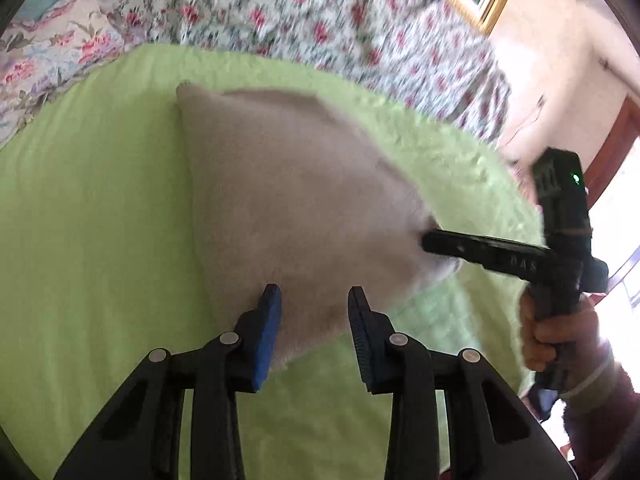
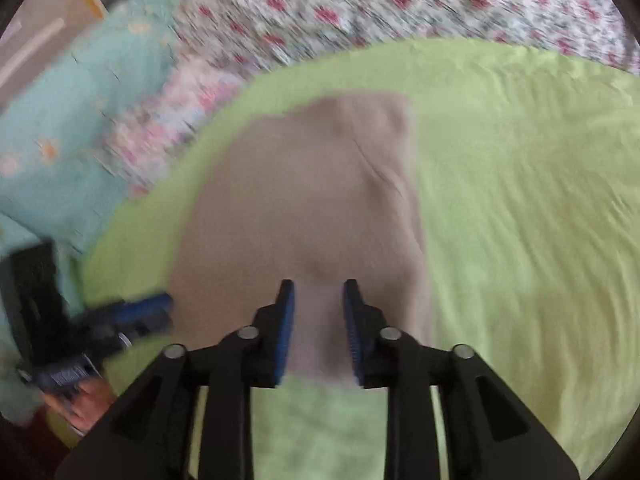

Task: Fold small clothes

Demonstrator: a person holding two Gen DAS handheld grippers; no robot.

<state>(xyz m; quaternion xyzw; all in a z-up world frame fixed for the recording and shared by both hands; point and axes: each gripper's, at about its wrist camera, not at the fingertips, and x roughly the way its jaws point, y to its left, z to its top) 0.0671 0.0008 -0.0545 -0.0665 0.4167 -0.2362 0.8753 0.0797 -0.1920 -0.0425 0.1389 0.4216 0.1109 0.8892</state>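
Observation:
A small beige garment [image 1: 288,184] lies flat on a lime-green cover [image 1: 80,220]; in the right wrist view the garment [image 2: 304,200] is blurred. My left gripper [image 1: 314,300] is over its near edge, jaws apart, with cloth showing in the gap and the pads not pressing on it. My right gripper [image 2: 318,292] is also open over the garment's near edge, cloth visible between its blue pads. From the left wrist view the right gripper [image 1: 426,240] reaches the garment's right corner, held by a hand [image 1: 552,336]. The left gripper [image 2: 168,304] shows at the garment's left edge.
A floral quilt [image 1: 320,12] covers the bed behind the green cover [image 2: 520,220]. A floral pillow [image 1: 52,48] lies at the back left, and a teal cloth [image 2: 80,120] sits beside it. A gold picture frame [image 1: 480,0] hangs on the wall.

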